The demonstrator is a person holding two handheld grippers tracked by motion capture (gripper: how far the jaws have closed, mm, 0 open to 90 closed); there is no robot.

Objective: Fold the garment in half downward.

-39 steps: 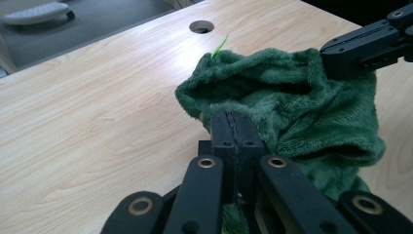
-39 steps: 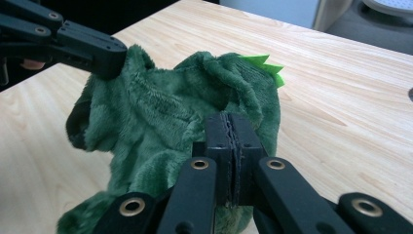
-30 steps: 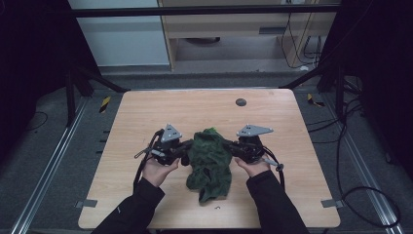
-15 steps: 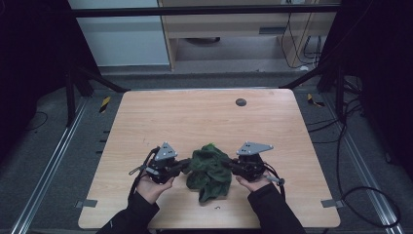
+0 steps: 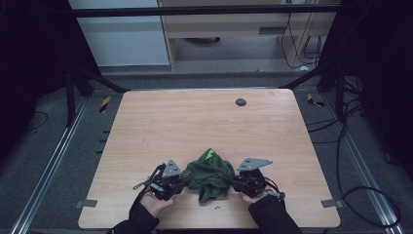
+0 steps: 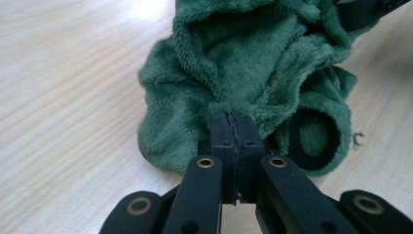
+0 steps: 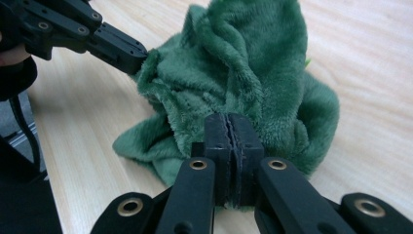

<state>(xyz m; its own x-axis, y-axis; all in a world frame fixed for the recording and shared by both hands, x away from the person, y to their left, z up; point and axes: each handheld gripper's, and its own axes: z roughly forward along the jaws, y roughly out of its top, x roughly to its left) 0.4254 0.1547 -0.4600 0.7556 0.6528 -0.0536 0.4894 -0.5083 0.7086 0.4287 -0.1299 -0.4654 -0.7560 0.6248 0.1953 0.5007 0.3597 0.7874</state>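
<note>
Right now the green fleece garment (image 5: 210, 174) sits bunched near the front edge of the tabletop (image 5: 195, 122), pinched from both sides. The left gripper (image 5: 181, 182) has its jaws clamped on a fold at one side, the right gripper (image 5: 228, 179) clamped on the opposite edge, likely so the cloth can be spread. Both hands sit low over the wood, grippers pointing inward toward each other.

Green cloth (image 5: 210, 174) bunched between fingers (image 6: 233, 141) of left gripper (image 5: 185, 181) and right gripper (image 5: 228, 180), blocks straight path between them. Beyond fingertips: bare table (image 5: 195, 122), open passage. Small dark disc (image 5: 240, 102) far ahead, well apart. Outward of each gripper: free wood.
</note>
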